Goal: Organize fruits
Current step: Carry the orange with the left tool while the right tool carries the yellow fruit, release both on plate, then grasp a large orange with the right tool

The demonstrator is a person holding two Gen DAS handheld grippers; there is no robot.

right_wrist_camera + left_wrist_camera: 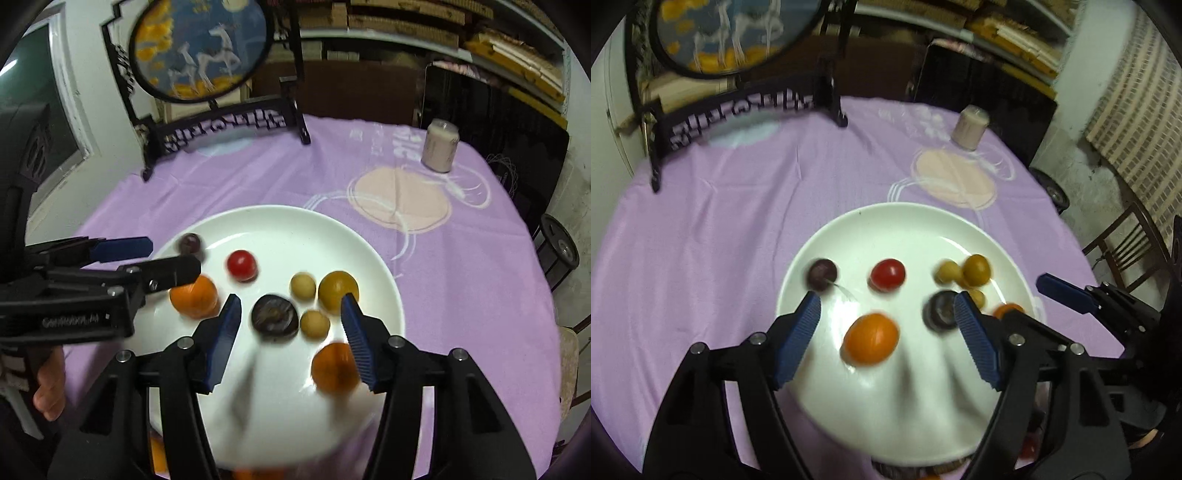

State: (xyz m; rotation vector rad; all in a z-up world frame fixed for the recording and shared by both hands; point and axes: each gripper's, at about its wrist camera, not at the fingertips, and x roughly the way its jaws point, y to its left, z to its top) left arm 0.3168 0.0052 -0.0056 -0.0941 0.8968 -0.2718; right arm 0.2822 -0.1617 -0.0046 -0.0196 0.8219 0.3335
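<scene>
On the white plate, small round fruits lie scattered beneath both released grippers.

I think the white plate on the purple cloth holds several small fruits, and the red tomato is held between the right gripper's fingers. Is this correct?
Not quite. In the right wrist view the right gripper is open and holds nothing; the red tomato lies free on the white plate, beyond the fingertips. The plate does sit on the purple cloth with several small fruits.

We see open purple cloth beyond the plate; the carved stand and, seemingly, a capped jar block the far edge.
</scene>
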